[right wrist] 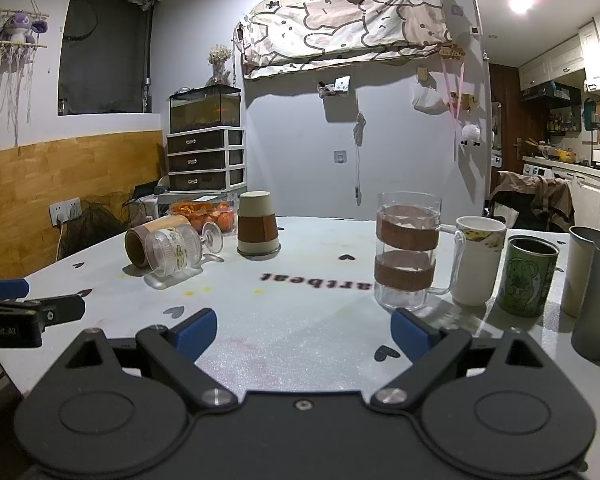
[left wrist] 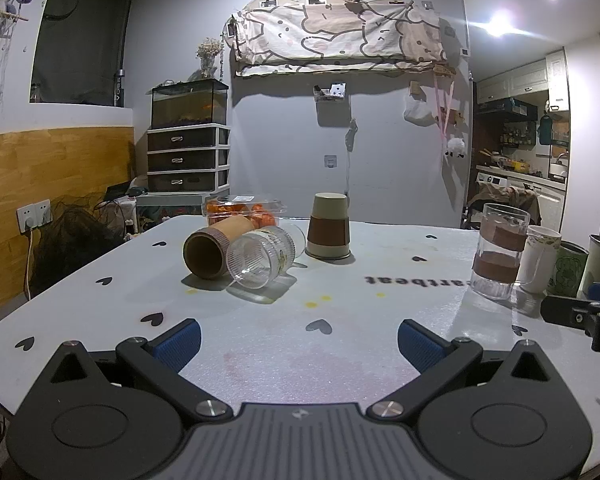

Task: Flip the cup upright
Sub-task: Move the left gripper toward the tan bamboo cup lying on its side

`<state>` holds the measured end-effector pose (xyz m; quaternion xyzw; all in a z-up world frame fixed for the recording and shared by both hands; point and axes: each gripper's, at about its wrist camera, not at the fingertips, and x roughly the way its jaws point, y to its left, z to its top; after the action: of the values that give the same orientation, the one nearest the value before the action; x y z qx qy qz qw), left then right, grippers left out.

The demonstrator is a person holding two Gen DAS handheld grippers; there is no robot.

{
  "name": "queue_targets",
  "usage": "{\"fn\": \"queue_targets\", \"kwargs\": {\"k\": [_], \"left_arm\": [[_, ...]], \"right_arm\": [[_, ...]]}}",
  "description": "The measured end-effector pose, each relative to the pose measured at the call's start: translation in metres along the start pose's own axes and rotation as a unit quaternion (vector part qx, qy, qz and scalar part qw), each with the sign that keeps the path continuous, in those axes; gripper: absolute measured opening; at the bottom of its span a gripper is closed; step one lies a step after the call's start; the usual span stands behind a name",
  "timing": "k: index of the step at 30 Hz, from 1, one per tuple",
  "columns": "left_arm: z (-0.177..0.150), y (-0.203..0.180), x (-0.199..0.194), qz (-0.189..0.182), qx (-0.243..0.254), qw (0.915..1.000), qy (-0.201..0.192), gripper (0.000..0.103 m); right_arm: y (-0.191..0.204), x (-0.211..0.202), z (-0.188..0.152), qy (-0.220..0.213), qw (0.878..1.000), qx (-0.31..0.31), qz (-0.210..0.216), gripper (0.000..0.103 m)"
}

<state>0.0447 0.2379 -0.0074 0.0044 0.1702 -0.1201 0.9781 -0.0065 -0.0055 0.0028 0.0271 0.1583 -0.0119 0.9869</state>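
A beige cup with a brown sleeve (left wrist: 328, 226) stands upside down at the table's middle back; it also shows in the right wrist view (right wrist: 258, 225). A brown cardboard cup (left wrist: 212, 252) and a clear ribbed stemmed glass (left wrist: 262, 260) lie on their sides to its left, mouths toward me; both show in the right wrist view, cup (right wrist: 140, 244), glass (right wrist: 176, 252). My left gripper (left wrist: 299, 340) is open and empty over the near table. My right gripper (right wrist: 304, 330) is open and empty, just in front of a glass mug (right wrist: 408, 254).
Upright at the right: a glass mug with brown bands (left wrist: 500, 252), a white cup (right wrist: 478, 260), a green tin (right wrist: 528, 276) and two grey metal cups (right wrist: 594, 280). A plastic box of orange fruit (left wrist: 242, 210) stands at the back. The white table (left wrist: 340, 360) has heart prints.
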Motion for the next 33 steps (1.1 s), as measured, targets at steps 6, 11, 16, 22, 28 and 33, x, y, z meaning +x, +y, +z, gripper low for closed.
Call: {"fn": "queue_targets", "kwargs": {"k": [6,11,16,22,28,33], "left_arm": [[-0.0001,-0.0014,-0.0001,0.000,0.001,1.0000,0.000,0.103],[0.0004,-0.0002,-0.0001,-0.001,0.000,1.0000,0.000,0.103],[0.0002,-0.0020,-0.0003,0.000,0.001,1.0000,0.000,0.103],[0.0007,-0.0019,-0.0006,0.000,0.001,1.0000,0.000,0.103],[0.0009,-0.0023,-0.0008,0.000,0.001,1.0000,0.000,0.103],[0.0010,-0.0025,-0.0008,-0.001,0.001,1.0000,0.000,0.103]], "right_arm": [[0.0001,-0.0013,0.0001,0.000,1.000,-0.001,0.000,0.094],[0.0008,-0.0010,-0.0008,-0.001,1.000,-0.001,-0.001,0.094],[0.0014,-0.0042,0.0009,-0.004,1.000,-0.002,-0.001,0.094],[0.0016,-0.0044,0.0009,-0.005,1.000,-0.002,-0.001,0.094],[0.0014,-0.0042,0.0008,-0.004,1.000,-0.002,-0.001,0.094],[0.0013,-0.0046,0.0010,-0.004,1.000,-0.002,-0.001,0.094]]}}
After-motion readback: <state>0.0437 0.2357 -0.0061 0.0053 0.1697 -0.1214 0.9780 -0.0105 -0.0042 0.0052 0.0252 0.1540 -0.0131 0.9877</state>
